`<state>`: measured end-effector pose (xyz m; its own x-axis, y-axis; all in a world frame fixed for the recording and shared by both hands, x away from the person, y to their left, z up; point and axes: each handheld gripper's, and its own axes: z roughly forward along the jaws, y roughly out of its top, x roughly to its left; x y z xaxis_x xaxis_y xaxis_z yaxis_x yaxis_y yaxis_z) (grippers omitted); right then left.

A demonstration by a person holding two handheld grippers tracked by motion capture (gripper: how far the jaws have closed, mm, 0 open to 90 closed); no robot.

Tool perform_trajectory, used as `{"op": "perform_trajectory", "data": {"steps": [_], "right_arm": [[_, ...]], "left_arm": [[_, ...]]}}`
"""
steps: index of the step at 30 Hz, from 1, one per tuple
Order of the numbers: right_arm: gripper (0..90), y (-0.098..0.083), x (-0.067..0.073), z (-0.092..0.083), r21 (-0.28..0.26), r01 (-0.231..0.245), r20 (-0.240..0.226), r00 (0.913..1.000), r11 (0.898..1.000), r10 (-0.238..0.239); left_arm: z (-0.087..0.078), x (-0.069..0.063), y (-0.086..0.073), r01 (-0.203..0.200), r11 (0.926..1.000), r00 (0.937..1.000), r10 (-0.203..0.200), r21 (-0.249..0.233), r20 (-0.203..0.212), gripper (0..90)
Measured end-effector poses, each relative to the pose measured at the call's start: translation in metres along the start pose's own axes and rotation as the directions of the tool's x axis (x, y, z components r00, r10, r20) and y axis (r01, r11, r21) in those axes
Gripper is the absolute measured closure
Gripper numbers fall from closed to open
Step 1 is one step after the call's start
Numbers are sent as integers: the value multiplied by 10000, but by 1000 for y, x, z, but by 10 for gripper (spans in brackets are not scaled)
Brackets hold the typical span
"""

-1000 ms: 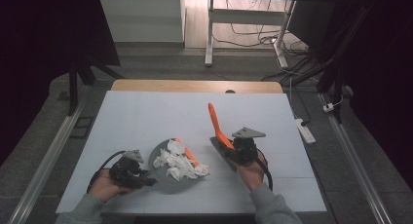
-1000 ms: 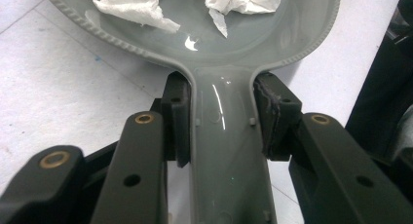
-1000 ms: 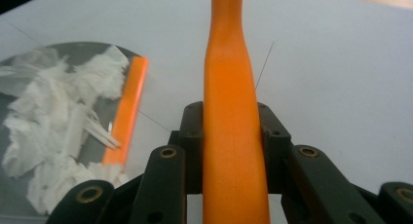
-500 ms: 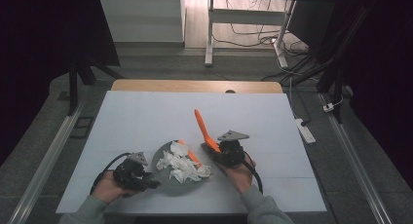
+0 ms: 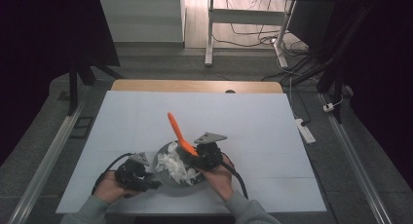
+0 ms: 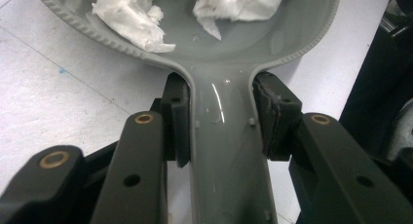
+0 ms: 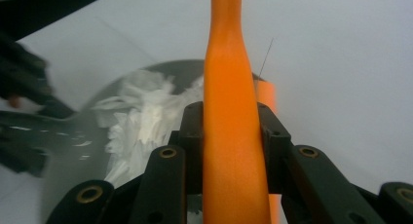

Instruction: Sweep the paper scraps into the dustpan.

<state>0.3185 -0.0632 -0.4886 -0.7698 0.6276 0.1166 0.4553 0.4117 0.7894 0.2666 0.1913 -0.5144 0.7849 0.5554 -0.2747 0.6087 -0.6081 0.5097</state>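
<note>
A grey dustpan (image 5: 164, 181) lies near the table's front edge with white crumpled paper scraps (image 5: 175, 164) in it. My left gripper (image 5: 148, 179) is shut on the dustpan's handle (image 6: 226, 151), one pad on each side, as the left gripper view (image 6: 221, 112) shows close up, with the scraps (image 6: 131, 14) just beyond. My right gripper (image 5: 197, 157) is shut on an orange-handled tool (image 5: 176, 129), which slants up and away over the pan's right side. In the right gripper view the orange handle (image 7: 229, 63) runs between the jaws (image 7: 229, 131), with the scraps (image 7: 141, 117) to its left.
The pale sheet on the table (image 5: 243, 117) stretches bare to the back and right. A wooden strip (image 5: 195, 86) marks the far edge. A white power strip (image 5: 305, 130) lies on the floor to the right, beside metal rails (image 5: 355, 156).
My right hand has carried the orange-handled tool leftward, from the table beside the pan to the pan's right side over the scraps. The left hand and the dustpan have stayed put.
</note>
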Motion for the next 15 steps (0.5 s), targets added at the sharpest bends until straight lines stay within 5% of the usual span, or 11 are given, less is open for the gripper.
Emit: {"op": "perform_trajectory", "data": {"steps": [3, 6, 15], "right_arm": [[700, 5, 12, -1, -222, 525, -311, 9981, 9984, -532], [700, 11, 11, -10, -667, 880, -92, 9960, 9939, -888], [700, 15, -25, -28, -1143, 342, 574, 9980, 9929, -277]], "left_arm": [[0, 0, 0, 42, 10000, 10000, -42, -11, 25, 613], [0, 0, 0, 44, 10000, 10000, -44, -19, 32, 613], [2, 1, -1, 35, 10000, 10000, -35, 45, 46, 613]]}}
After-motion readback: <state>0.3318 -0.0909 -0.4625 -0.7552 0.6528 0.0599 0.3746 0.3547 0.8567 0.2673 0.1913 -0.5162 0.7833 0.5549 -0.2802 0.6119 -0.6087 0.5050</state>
